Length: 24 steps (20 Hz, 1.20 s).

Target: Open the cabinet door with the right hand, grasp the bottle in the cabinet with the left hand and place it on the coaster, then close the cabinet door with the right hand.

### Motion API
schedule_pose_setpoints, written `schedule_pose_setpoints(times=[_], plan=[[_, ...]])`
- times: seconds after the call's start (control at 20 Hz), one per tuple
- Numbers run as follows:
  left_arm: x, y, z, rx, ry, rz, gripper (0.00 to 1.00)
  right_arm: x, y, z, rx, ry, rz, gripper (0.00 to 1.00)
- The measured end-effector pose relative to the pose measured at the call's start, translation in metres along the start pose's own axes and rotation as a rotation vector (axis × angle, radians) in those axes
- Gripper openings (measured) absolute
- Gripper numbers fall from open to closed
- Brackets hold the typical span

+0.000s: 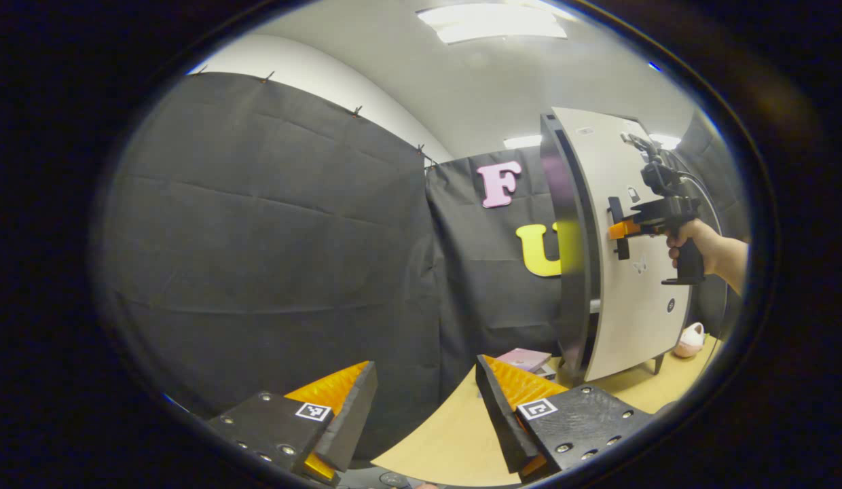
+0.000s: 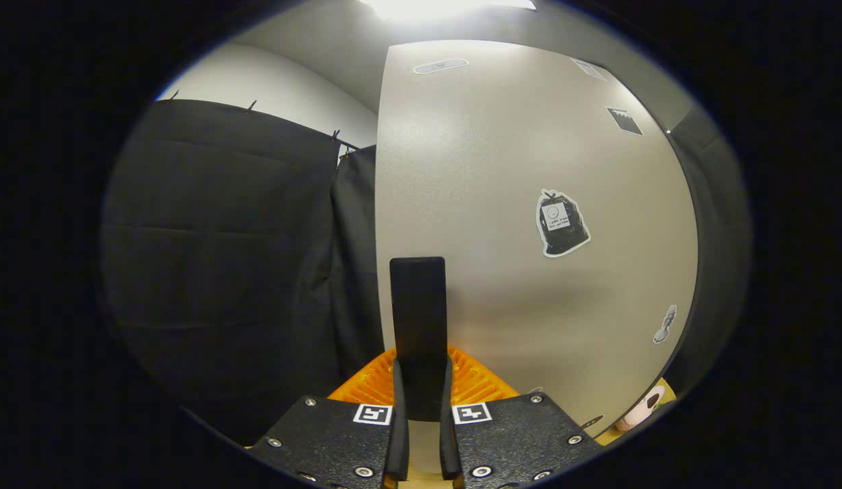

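the cabinet door (image 2: pixel 529 224) stands upright on the table (image 1: pixel 448 441), its handle (image 2: pixel 418 326) pinched between both fingers of the right gripper (image 2: pixel 421 407). the left gripper (image 1: pixel 424 407) hangs wide open, empty, near the table's edge.

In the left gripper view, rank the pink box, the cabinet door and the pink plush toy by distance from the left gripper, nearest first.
1. Pink box, on the table just beyond the left gripper.
2. Cabinet door, upright at right, ajar.
3. Pink plush toy, on the table behind the door's far edge.
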<state>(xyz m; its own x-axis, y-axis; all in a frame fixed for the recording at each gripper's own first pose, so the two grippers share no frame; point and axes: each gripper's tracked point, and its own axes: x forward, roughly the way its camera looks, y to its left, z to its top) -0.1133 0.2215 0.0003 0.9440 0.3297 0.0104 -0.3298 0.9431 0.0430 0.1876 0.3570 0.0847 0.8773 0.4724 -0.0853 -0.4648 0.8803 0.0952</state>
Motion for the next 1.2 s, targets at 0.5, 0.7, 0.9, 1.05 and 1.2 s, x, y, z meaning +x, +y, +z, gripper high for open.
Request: schedule_pose_setpoints(times=[0.5, 0.7, 0.9, 1.05, 1.2], plan=[[0.008, -0.089, 0.012, -0.027, -0.024, -0.148, 0.87, -0.053, -0.001, 0.002, 0.011, 0.029, 0.121, 0.18], [0.007, -0.108, 0.016, -0.03, -0.031, -0.178, 0.83, -0.074, -0.004, 0.004, 0.016, 0.043, 0.146, 0.18], [0.005, -0.12, 0.019, -0.032, -0.035, -0.197, 0.87, -0.091, -0.01, 0.006, 0.02, 0.05, 0.16, 0.18], [0.005, -0.138, 0.02, -0.032, -0.038, -0.214, 0.8, -0.103, -0.015, 0.006, 0.02, 0.056, 0.17, 0.18], [0.006, -0.153, 0.021, -0.031, -0.043, -0.233, 0.8, -0.119, -0.022, 0.008, 0.029, 0.058, 0.176, 0.18]])
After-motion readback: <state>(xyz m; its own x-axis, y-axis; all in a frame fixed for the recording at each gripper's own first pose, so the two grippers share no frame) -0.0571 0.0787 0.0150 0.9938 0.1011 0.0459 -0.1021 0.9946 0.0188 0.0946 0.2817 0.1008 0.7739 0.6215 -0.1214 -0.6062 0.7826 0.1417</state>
